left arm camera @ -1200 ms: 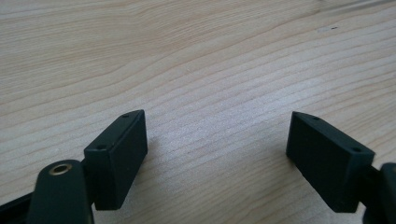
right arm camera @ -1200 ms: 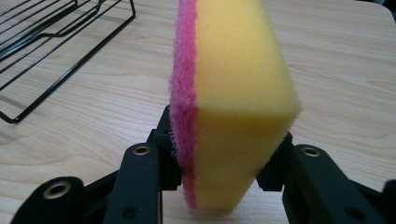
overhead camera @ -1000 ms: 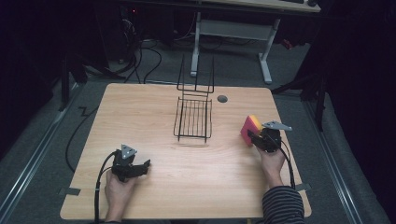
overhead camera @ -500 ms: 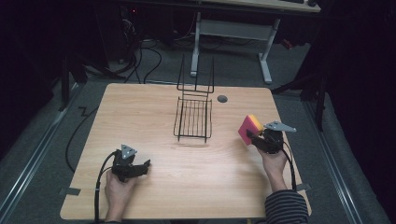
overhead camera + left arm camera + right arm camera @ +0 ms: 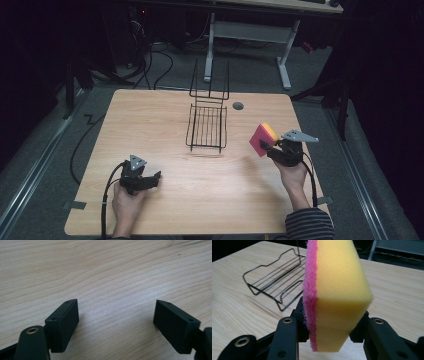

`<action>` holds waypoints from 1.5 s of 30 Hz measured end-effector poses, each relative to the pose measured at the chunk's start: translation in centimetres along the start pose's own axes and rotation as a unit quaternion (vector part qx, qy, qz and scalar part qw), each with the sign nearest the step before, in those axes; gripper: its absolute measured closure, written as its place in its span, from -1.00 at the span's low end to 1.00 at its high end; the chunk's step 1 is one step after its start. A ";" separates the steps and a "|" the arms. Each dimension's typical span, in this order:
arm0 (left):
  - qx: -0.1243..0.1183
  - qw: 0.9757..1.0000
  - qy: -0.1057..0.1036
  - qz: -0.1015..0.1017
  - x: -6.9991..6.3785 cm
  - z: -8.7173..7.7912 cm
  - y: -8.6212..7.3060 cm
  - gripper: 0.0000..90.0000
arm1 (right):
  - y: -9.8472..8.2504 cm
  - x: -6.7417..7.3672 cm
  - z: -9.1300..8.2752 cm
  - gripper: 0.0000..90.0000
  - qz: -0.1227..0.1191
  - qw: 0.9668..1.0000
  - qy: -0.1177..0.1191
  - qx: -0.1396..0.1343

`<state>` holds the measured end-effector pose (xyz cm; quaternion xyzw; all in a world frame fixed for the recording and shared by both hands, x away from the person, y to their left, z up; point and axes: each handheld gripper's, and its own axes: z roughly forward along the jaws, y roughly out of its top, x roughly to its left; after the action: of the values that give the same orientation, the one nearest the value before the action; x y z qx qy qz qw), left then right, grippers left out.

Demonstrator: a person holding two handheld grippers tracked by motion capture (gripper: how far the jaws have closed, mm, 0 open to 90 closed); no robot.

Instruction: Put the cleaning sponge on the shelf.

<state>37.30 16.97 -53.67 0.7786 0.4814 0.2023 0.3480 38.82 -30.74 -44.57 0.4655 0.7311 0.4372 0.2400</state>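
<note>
High view: one sponge [image 5: 263, 139], yellow with a pink face, up off the table [image 5: 160, 115] at its right side, clamped by the right gripper [image 5: 270, 148] in the right hand [image 5: 292, 172]. One black wire rack [image 5: 207, 126] at mid-table, well apart from the sponge, to its left. Left gripper [image 5: 152, 179] low at the table's near left, in the left hand [image 5: 127, 202], jaws apart, nothing between them. Two grippers, two hands, one rack, one sponge.

Left gripper view: two black jaws spread wide over bare wood grain, nothing held.

Right gripper view: sponge [image 5: 337, 292] standing on edge between the jaws, thick yellow foam on the right, thin fuzzy pink scouring layer on the left, pads pressed against both faces near its lower end. Rack [image 5: 275, 281] behind and to the left, lying on the table [image 5: 234, 302], clear of the sponge.
</note>
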 end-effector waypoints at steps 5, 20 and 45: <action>0.000 1.000 0.000 0.000 0.0 0.0 0.0 -0.53 | 0.8 0.9 -0.1 0.35 -0.006 1.000 0.017 0.001; 0.000 1.000 -0.001 -0.001 0.0 0.0 0.0 -0.54 | 3.2 3.3 1.2 0.35 -0.032 0.998 0.049 0.000; 0.000 1.000 -0.002 0.000 0.0 0.0 0.0 -0.54 | 5.9 5.4 4.0 0.35 -0.039 0.996 0.074 -0.004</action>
<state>37.30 16.98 -53.67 0.7791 0.4803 0.2007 0.3493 42.19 -23.13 -41.14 0.4022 0.7628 0.4634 0.2039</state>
